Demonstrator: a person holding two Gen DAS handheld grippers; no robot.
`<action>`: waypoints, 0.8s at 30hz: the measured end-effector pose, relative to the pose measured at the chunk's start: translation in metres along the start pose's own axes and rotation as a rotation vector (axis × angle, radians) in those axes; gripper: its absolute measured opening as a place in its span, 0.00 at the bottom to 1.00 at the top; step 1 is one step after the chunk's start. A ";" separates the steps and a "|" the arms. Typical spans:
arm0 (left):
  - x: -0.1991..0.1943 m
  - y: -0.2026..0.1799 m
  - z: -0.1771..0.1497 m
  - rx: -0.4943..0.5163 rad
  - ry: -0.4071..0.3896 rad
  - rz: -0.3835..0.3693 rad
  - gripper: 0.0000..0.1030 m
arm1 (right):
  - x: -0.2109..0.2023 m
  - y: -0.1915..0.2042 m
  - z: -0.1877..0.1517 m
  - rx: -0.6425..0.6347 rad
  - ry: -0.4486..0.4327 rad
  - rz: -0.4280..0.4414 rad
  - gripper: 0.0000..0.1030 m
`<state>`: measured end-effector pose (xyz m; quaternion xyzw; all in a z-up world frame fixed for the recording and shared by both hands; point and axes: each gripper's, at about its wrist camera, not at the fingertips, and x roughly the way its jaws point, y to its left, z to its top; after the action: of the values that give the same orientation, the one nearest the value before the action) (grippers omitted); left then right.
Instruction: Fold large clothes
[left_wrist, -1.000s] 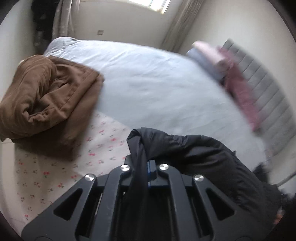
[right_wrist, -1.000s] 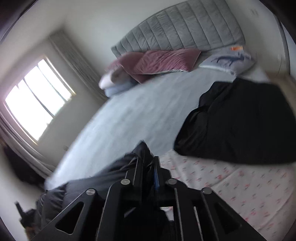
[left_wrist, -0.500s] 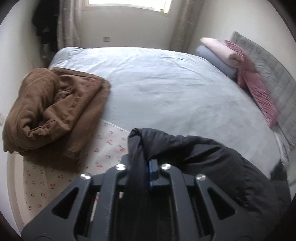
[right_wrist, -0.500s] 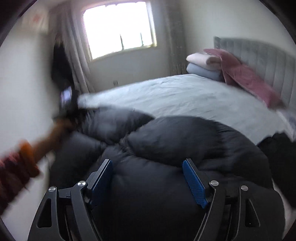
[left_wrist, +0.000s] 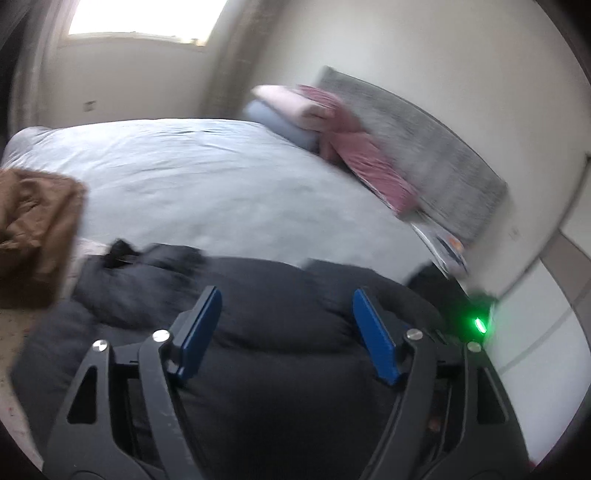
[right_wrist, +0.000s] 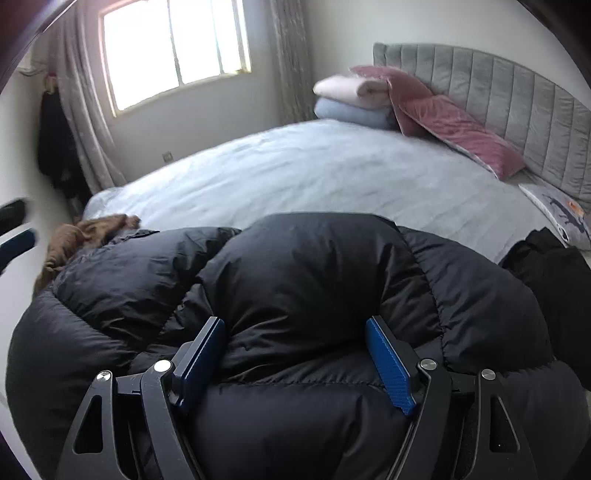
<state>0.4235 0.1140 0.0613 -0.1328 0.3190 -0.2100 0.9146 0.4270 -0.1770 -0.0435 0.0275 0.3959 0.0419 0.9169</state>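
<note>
My left gripper (left_wrist: 286, 332) and right gripper (right_wrist: 295, 362) both spread wide over black puffer jacket (right_wrist: 295, 280) at bed (right_wrist: 314, 173) near edge, probably freed for regrip.

The right claw (right_wrist: 295, 354) is seen spread wide over a black puffer jacket (right_wrist: 303, 280) on the bed (right_wrist: 295, 173). A brown garment (right_wrist: 74, 236) is seen at far left.
</note>
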 end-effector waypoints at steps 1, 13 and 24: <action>0.007 -0.007 -0.003 0.025 0.006 0.009 0.72 | -0.003 -0.002 0.005 0.014 0.000 -0.006 0.76; 0.099 0.092 -0.019 0.030 0.116 0.494 0.72 | 0.018 -0.113 -0.001 0.216 0.026 -0.116 0.78; 0.056 0.192 -0.034 0.058 0.172 0.769 0.78 | -0.014 -0.230 -0.051 0.346 0.142 -0.378 0.78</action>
<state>0.4993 0.2521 -0.0665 0.0402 0.4148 0.1288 0.8998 0.3929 -0.4062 -0.0872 0.1062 0.4586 -0.1964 0.8601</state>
